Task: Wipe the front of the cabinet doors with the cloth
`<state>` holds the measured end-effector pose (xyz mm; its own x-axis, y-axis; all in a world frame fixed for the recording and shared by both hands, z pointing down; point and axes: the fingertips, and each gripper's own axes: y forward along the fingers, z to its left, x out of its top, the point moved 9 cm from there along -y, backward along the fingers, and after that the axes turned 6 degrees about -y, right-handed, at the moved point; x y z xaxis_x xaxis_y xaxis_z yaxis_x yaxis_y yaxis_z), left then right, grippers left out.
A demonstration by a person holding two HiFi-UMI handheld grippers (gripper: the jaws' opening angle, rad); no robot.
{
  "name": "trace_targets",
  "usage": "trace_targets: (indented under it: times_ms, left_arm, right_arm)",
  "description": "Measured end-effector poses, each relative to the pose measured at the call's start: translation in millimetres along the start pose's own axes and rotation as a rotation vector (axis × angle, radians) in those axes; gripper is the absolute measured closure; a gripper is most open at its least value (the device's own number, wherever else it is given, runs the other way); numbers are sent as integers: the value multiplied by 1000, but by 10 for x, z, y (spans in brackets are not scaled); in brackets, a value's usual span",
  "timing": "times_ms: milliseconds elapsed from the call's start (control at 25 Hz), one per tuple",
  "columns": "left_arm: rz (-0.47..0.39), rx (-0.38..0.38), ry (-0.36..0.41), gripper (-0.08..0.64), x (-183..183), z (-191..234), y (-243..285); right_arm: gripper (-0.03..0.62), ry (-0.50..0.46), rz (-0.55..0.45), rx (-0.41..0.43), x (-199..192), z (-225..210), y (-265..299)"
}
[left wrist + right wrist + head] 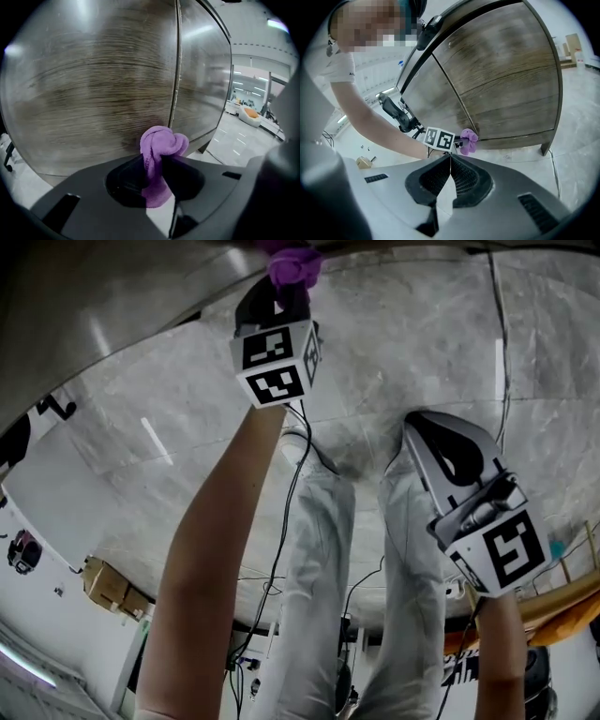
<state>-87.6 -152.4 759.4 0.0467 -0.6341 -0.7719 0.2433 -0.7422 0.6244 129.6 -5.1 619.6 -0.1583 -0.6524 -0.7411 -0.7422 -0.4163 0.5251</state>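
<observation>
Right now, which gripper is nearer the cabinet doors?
Left. The left gripper holds the purple cloth at the lower edge of the cabinet doors, by their seam; the right gripper, shut and empty, hangs back over the floor.

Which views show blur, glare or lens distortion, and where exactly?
Left gripper view: the cabinet door grain looks smeared, the cloth sharp. Right gripper view: wide-angle distortion bows the cabinet edges. Head view: light streaks glare on the floor.
</observation>
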Motion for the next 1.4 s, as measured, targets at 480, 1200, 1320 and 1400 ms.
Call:
trace_targets:
  times_ms: [480,1200,1320,1400]
  left_arm:
    - [37,173,-4,459,-178,1245,-581]
    - [39,459,-152,459,-282,2697,-1342]
    - [28,485,-206,459,-268,2729,-1459]
    - [17,480,-212,459,-233,2683,-1564]
  right_arm:
    - [565,-52,-9,23,232,371,472]
    - [565,-132,15,88,546,903,972]
    - [565,-139,9,93,605,954,966]
    - [565,-142,3,99,652,993,938]
